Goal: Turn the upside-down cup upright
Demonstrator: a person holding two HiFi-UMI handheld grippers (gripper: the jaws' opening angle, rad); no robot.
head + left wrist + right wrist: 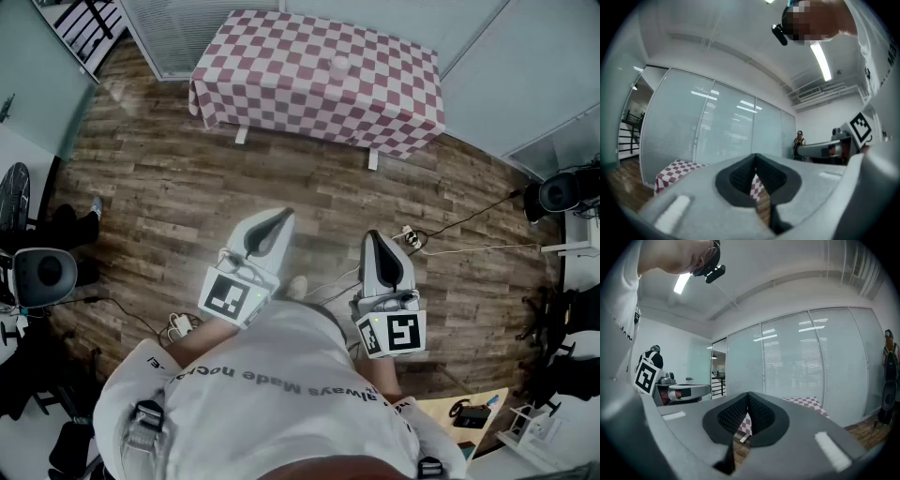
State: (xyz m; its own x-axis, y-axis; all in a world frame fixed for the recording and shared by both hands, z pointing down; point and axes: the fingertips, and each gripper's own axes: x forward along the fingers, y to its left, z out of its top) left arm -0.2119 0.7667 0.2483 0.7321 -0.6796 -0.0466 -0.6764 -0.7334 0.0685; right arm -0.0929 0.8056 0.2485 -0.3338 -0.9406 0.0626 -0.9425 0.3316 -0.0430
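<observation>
Far ahead of both claws, near the middle of the checked worktop, stands one small pale cup, or so I take it. It is too small in the head view to tell which end is up. I judge it to be light and thin-walled, so it may slip or bend under a hard squeeze. The best hold would be across the side wall, about half way up, which leaves room to turn it over. I count one cup, one worktop and two claws. The left claw is closed, with nothing between its jaws. The right claw is also closed and empty. Both point level toward the worktop and are well apart from it, with wooden floor between.
</observation>
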